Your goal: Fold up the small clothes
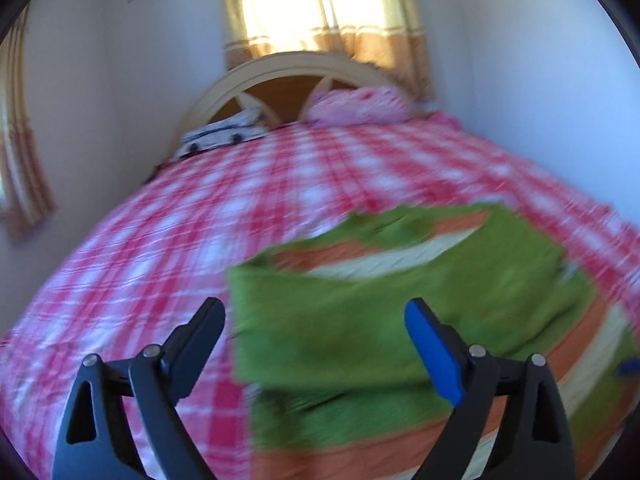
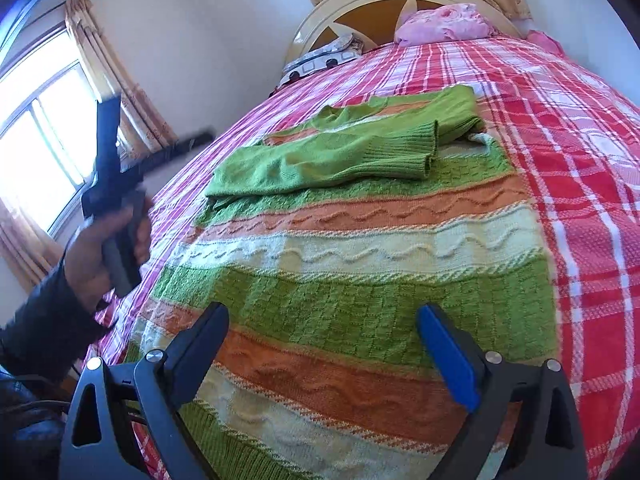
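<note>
Both green knit sleeves (image 2: 340, 152) lie crossed over the striped green, orange and cream sweater (image 2: 360, 248), ready for folding. Left gripper (image 1: 316, 340) and right gripper (image 2: 324, 344) gape wide, holding nothing.

Right gripper (image 2: 322, 326): black angular arms with triangular cut-outs and silver pivot screws, one black finger at 8 o'clock, one blue-padded finger at 4 o'clock. The left gripper (image 1: 314, 320) matches. The person's left hand (image 2: 100, 248) emerges from a dark sleeve (image 2: 44, 336).
</note>
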The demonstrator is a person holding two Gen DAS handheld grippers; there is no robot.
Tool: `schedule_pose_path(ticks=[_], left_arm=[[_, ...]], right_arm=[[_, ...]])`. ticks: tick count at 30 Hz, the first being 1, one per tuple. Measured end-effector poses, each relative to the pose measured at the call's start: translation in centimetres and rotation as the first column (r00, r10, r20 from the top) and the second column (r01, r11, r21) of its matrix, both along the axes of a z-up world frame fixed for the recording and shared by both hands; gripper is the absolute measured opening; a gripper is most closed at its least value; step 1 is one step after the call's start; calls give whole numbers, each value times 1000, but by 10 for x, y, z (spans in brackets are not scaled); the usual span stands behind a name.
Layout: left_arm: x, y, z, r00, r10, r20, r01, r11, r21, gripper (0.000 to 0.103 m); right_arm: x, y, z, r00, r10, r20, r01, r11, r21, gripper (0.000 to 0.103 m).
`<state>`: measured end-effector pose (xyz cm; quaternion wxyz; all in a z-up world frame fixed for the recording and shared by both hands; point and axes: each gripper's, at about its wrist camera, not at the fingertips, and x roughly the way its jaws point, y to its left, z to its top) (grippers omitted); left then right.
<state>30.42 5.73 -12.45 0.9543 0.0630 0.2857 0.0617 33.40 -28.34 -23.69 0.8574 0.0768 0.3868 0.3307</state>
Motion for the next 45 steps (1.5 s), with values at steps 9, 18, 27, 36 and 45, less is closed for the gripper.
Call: schedule_pose_path(ticks=[9, 18, 27, 36, 45], left_arm=[[7, 53, -50, 979, 114, -172, -133, 985, -106, 94], [12, 77, -70, 967, 100, -236, -167, 943, -286, 94], [9, 78, -75, 964, 98, -248, -173, 938, -301, 99], [4, 82, -70, 970, 118, -213, -180, 936, -301, 99], [15, 88, -36, 983, 161, -84, -178, 945, -275, 103]], right_arm=[[51, -18, 43, 994, -110, -21, 111, 994, 26, 83], [139, 29, 11, 981, -160, -109, 142, 978, -154, 57], [116, 36, 56, 981, -147, 127, 172, 962, -212, 5], [137, 20, 27, 979, -196, 48, 201, 920, -335, 17], [135, 22, 57, 977, -161, 143, 195, 942, -272, 49]])
